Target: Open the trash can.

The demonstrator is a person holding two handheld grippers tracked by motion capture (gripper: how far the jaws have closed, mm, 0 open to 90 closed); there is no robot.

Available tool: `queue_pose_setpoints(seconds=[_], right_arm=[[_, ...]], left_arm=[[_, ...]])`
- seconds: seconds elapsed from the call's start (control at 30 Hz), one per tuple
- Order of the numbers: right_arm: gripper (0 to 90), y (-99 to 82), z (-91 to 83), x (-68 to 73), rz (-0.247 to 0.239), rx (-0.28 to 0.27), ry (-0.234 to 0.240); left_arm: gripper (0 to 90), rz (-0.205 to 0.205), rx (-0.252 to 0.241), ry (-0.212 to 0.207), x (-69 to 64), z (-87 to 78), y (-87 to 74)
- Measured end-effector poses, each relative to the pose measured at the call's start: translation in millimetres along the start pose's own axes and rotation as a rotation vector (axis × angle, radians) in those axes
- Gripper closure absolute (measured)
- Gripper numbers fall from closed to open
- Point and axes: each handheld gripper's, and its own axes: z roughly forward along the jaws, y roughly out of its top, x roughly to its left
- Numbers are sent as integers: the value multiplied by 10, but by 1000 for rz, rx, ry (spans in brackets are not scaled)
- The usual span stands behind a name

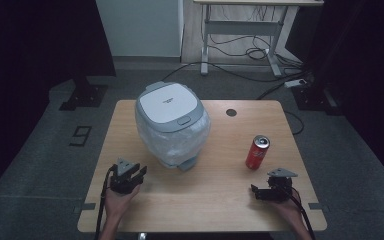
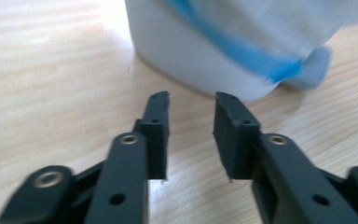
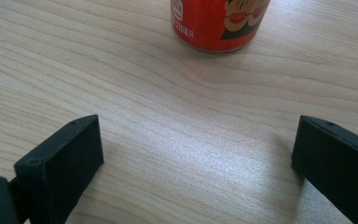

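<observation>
- The right gripper (image 1: 254, 190) rests low over the near right part of the wooden table (image 1: 220, 210), held in the person's right hand (image 1: 286, 207). Its jaws are spread wide with bare wood between them.
- Just beyond those jaws stands an upright red drink can (image 1: 257, 152). In the right gripper view the can (image 3: 216, 23) sits straight ahead, centred on the gap, still apart from both jaws.
- The left gripper (image 1: 141, 173) sits at the near left, held in the person's left hand (image 1: 120, 196). Its jaws are parted by a narrower gap and hold nothing.
- In front of the left gripper is a rounded white bin with a grey lid (image 1: 172, 125), lined with clear plastic, its lid closed. In the left gripper view its white base (image 2: 191, 56) is close ahead, not touched.
- The step in hand looks like a reach for the can. To do it well, the right gripper would best slide forward level, keeping the can midway between the jaws, and close around the middle of its body, not the top rim, so it does not tip.
</observation>
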Motion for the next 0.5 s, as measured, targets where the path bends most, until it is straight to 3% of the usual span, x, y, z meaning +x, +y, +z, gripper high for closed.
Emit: queue_pose_setpoints(seconds=[0.03, 0.23, 0.5], right_arm=[[16, 0, -1, -1, 0, 1, 0], [23, -1, -4, -2, 3, -1, -4], [27, -3, -6, -3, 4, -3, -6]], left_arm=[[706, 14, -31, 0, -37, -49, 37], [807, 20, -66, -32, -91, -115, 103], [882, -10, -119, -106, -77, -236, 236]])
